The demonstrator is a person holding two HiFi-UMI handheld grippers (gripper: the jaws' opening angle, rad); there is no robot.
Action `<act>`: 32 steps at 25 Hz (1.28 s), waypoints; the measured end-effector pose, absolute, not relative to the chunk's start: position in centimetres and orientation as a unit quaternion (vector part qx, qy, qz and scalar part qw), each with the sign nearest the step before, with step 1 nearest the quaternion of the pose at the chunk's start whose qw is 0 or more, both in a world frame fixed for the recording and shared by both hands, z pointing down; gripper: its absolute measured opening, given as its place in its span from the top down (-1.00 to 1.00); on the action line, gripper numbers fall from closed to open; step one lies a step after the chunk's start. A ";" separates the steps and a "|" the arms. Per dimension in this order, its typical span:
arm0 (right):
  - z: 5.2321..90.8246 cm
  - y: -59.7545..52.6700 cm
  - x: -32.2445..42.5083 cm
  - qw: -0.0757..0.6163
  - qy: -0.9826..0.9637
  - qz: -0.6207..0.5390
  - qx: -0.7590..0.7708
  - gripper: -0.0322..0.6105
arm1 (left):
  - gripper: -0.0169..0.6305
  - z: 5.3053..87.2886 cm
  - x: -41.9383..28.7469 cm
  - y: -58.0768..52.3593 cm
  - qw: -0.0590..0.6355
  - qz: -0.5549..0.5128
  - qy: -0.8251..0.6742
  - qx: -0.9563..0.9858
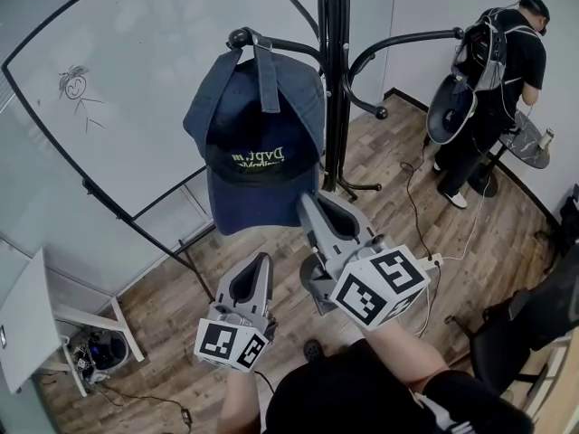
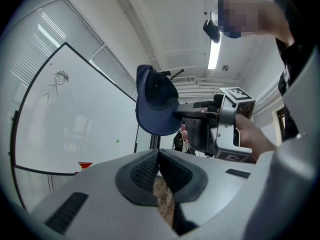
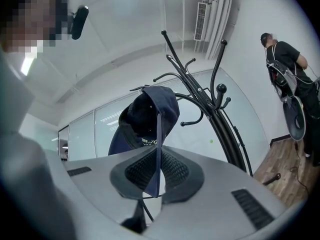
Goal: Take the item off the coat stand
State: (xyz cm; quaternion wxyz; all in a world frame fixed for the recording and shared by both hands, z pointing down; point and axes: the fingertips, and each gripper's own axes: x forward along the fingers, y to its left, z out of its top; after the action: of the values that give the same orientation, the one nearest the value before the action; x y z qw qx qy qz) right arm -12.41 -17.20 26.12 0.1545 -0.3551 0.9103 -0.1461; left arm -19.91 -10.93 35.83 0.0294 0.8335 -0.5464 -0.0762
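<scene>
navy cap (image 1: 258,143) | hangs by back strap on hook (image 1: 242,36) of coat stand (image 1: 336,80) | right gripper (image 3: 157,159) clenched on brim | left gripper (image 2: 159,156) closed, empty | advice: lift strap up and outward past hook tip

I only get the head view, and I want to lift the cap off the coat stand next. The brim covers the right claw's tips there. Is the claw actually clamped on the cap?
Observer: Yes. The right gripper view shows the right claw shut on the cap, with the brim edge-on between its pads.
Operator: Is the left claw holding anything?
Observer: No. In the left gripper view the left claw is shut, with nothing between its tips.
</scene>
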 end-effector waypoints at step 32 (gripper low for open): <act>26.5 -17.7 -13.1 0.141 0.923 -0.143 -0.328 0.77 | 0.90 35.9 -19.0 -11.1 0.031 -0.064 -0.557 0.828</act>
State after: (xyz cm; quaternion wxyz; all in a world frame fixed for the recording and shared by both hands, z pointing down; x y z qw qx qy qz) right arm -13.06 -17.74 26.50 0.1413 -0.3279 0.9231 -0.1429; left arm -18.96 -11.10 35.88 0.0314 0.8277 -0.5565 -0.0644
